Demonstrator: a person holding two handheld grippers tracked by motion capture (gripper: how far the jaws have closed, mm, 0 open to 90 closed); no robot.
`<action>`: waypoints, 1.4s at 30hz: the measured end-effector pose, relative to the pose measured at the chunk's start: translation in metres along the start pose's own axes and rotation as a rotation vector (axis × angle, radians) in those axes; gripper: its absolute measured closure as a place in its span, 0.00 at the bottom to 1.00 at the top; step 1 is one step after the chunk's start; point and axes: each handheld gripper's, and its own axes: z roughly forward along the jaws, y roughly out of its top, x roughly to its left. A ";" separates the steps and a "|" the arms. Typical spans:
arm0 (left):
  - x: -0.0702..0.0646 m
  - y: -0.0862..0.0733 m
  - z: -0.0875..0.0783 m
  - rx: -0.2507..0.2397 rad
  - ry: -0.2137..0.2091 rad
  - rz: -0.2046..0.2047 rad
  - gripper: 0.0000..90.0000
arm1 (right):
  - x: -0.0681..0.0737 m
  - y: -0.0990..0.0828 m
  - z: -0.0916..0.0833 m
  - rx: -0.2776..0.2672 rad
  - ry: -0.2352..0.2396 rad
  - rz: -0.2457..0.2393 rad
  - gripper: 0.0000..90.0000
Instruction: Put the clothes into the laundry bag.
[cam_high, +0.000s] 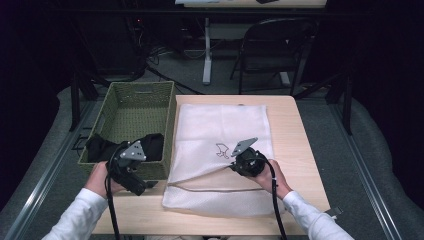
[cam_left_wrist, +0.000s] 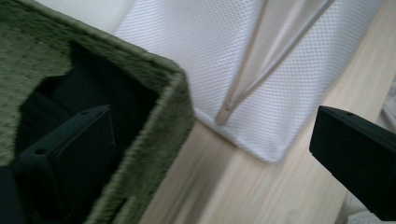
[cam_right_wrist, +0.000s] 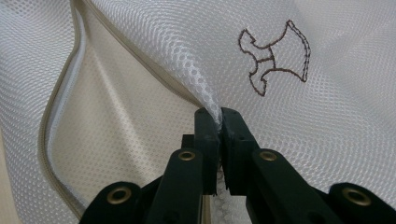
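- The right gripper (cam_right_wrist: 219, 116) is clamped on the upper lip of the white mesh laundry bag (cam_high: 220, 130), just beside the zip (cam_right_wrist: 60, 93); in the right gripper view its jaws pinch a fold of mesh tight between them and hold that lip lifted off the lower layer.
- The left gripper (cam_high: 131, 172) hangs over the near right corner of the green woven basket (cam_high: 142, 95). In the left gripper view its jaws stand wide apart with nothing between them: one jaw over the basket's inside, the other out over the wooden table (cam_high: 295, 130).
- The dark garment (cam_high: 102, 145) lies bunched at the near end of the basket, directly under and just ahead of the left gripper. The left gripper is by far the nearer one to it; the right gripper is well apart, across the basket wall.
- From the left gripper, the mouth of the bag lies to its right, beyond the basket wall, close by. The slit runs across the near end of the bag, roughly from the basket side toward the right gripper, so its nearest end points at the left gripper.
- Judged from this, the step in hand is loading the garment into the bag: the left gripper would have to come down on the cloth, lift it over the basket wall and carry it sideways into the gap that the right gripper holds up.
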 end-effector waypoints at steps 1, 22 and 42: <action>0.004 0.002 -0.002 0.006 0.001 0.008 0.00 | 0.000 0.000 0.000 0.002 0.001 0.009 0.96; 0.081 0.028 0.005 0.268 0.065 0.022 0.00 | -0.001 -0.001 0.002 0.017 0.000 -0.002 0.96; 0.119 0.013 0.060 0.396 -0.006 -0.001 0.01 | -0.002 -0.002 0.003 0.032 0.004 0.002 0.96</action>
